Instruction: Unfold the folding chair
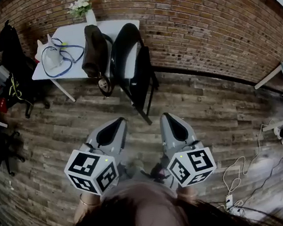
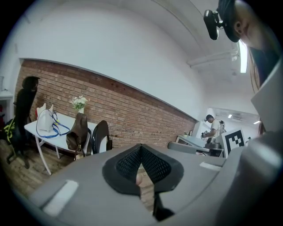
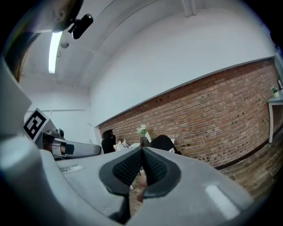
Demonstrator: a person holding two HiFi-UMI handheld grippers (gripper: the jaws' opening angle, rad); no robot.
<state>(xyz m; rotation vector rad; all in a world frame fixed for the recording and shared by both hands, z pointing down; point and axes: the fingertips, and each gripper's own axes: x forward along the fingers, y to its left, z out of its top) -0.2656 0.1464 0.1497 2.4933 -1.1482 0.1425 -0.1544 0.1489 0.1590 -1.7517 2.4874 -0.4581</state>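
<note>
Looking down on a plank floor (image 1: 218, 110) by a brick wall (image 1: 197, 25). Got the black folding chair (image 1: 140, 81) folded flat, propped against a white table (image 1: 71, 31). Up on that table: white bag with blue straps (image 1: 54, 57), brown bag (image 1: 93, 51) at the front edge just beside the chair, vase of flowers (image 1: 83, 6) at the back. Left gripper (image 1: 116, 124) and right gripper (image 1: 167, 118) side by side down low, pointing at the chair, well apart from it. Loose cables (image 1: 242, 174) off to the right.

I count one folding chair (image 1: 131, 67) and one white desk (image 1: 69, 34) beside it. The desk carries two bags, one white bag (image 1: 54, 57) and one brown bag (image 1: 94, 51), plus one vase of flowers (image 1: 84, 10). There is one office chair (image 1: 14, 59). I hold two grippers: left gripper (image 1: 118, 123) and right gripper (image 1: 167, 118).
</note>
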